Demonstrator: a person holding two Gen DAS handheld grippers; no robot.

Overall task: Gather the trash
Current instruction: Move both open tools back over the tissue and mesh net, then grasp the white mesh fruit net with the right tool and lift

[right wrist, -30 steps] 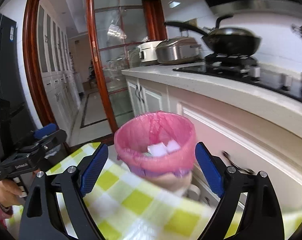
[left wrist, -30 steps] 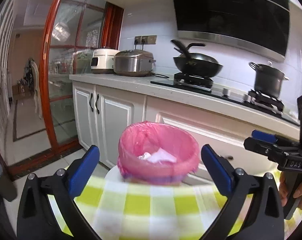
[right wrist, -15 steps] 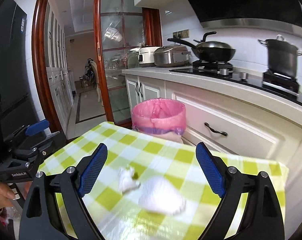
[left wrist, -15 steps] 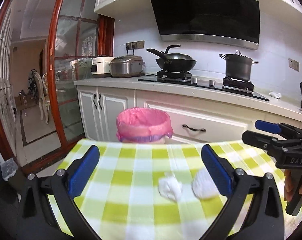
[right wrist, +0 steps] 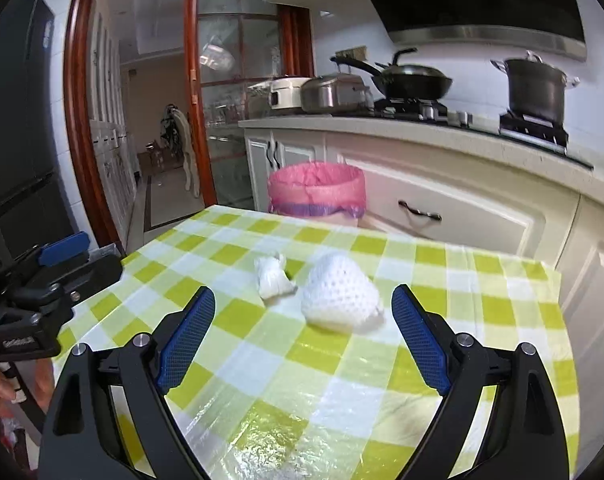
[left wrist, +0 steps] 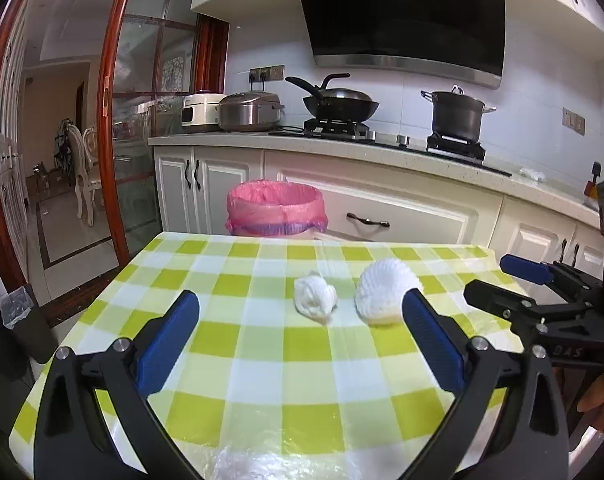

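I hold both my left gripper [left wrist: 297, 330] and right gripper [right wrist: 302, 330] with fingers spread, empty, above the tabletop [left wrist: 205, 344]. The crumpled tissue [left wrist: 315, 299] and foam net [left wrist: 386, 294] lie mid-tabletop, near its far edge where the pink-lined bin [left wrist: 275, 208] waits.

- Both grippers pulled back from pink-lined bin [left wrist: 275, 209], now beyond table's far edge
- Crumpled tissue [left wrist: 315, 301] and foam net [left wrist: 386, 292] now in view on tablecloth [left wrist: 261, 344]
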